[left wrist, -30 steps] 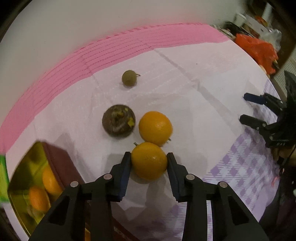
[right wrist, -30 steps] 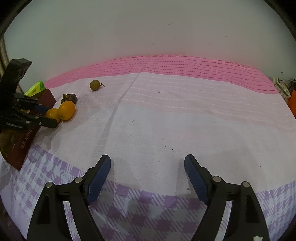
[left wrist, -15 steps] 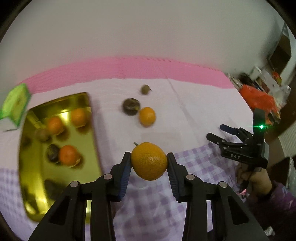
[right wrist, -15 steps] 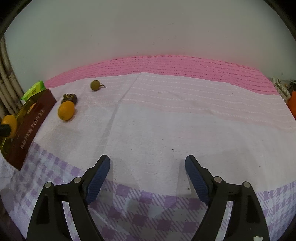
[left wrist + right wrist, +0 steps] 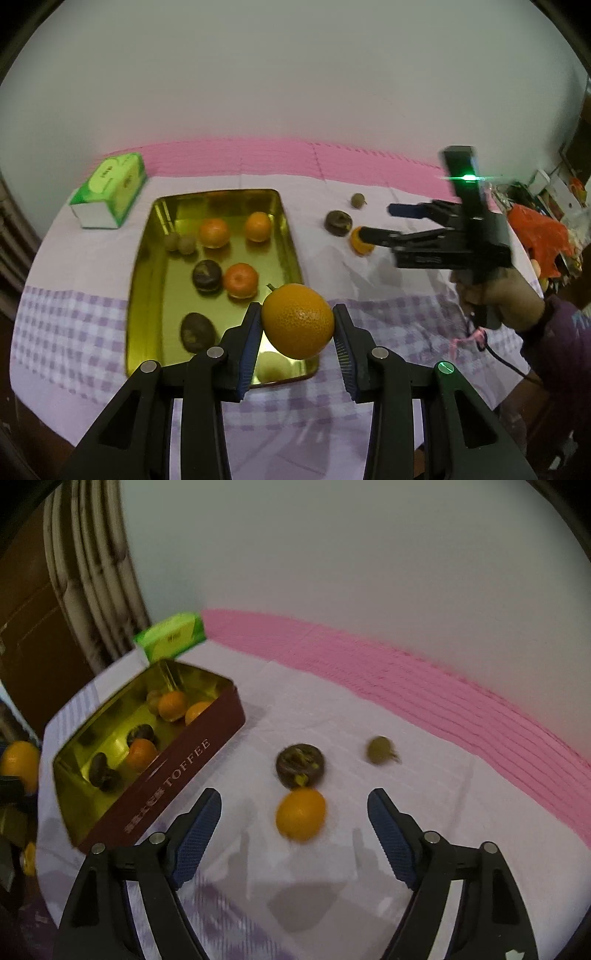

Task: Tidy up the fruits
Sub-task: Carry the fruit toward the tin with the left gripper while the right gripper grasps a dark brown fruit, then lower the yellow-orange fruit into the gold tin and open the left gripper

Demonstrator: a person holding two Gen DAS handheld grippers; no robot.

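Between the pads of the left gripper [image 5: 297,338], an orange [image 5: 297,320] is clamped at its widest part, one pad on each side, so the round fruit is unlikely to roll out during carry. The gripper holds it in the air above the near right corner of the tin [image 5: 146,258], which appears to be the collection point: the grip height leaves the tin wall cleared for a release from above.

The tin holds three oranges, dark round fruits and small greenish ones, grouped toward the far and middle areas. The near right corner shows bare gold floor and a pale reflection, so a drop there is judged least likely to strike fruit already placed.

The right gripper [image 5: 294,821] stands with its jaws wide apart and nothing between the pads. It points at a second orange [image 5: 301,819] lying on the cloth [image 5: 424,768], centred in the gap but ahead of the fingertips. This alignment suits a straight advance and closure.

Just behind that orange, close to or touching it, lies a dark fruit [image 5: 301,765]; a small green fruit [image 5: 379,750] lies apart to the right. These three remain outside the tin. A tissue pack [image 5: 109,195] sits beyond the tin's far left corner, clear of both paths.
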